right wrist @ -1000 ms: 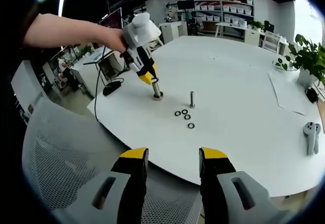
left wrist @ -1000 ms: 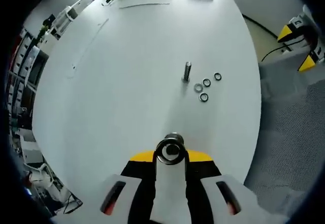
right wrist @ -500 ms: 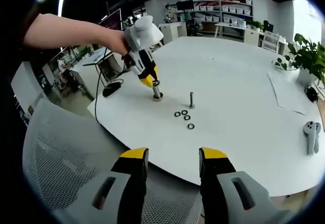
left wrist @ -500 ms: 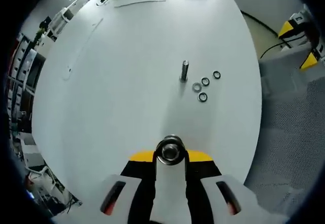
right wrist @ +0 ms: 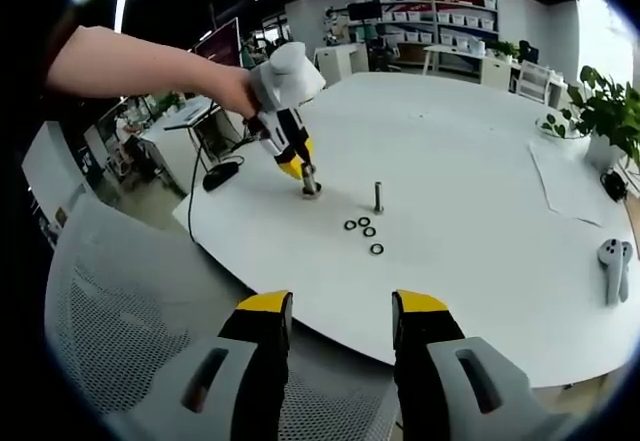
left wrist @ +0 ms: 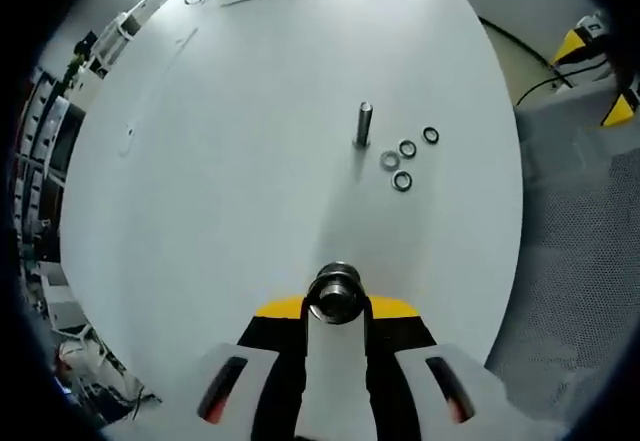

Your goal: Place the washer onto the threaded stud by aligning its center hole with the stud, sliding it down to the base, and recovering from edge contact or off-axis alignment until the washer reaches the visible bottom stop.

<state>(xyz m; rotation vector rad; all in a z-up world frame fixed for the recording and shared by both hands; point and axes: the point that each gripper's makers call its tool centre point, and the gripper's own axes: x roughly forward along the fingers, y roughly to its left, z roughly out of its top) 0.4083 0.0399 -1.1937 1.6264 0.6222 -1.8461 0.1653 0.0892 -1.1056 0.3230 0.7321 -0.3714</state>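
Left gripper view, nearest: the left tool [left wrist: 337, 311] has its yellow-tipped jaws drawn narrow around the washer [left wrist: 336, 297], which sits over the top of the near threaded stud [right wrist: 310, 179]. From the right gripper view the same tool [right wrist: 293, 161] is seen held in a person's hand [right wrist: 237, 89], tilted and pressing down toward the stud near the desk [right wrist: 480, 211] edge. The washer appears well down the stud, though whether it has reached the bottom stop cannot be told.

Right gripper view, nearest: the right tool [right wrist: 338, 313] hangs off the desk edge above a mesh chair [right wrist: 110, 341], jaws wide and holding nothing.

To finish the step well, the left tool should probably come closer to the stud's axis so that the hole does not bind on the threads. If an edge catches, a slight lift and re-centring is likely better than more force.

Farther on: a second stud [left wrist: 363, 124] stands upright with four spare washers [left wrist: 403, 180] lying loose just beside it. Beyond these lie sheets of paper [right wrist: 565, 181], a white handheld controller [right wrist: 612, 261] and a potted plant [right wrist: 600, 111].
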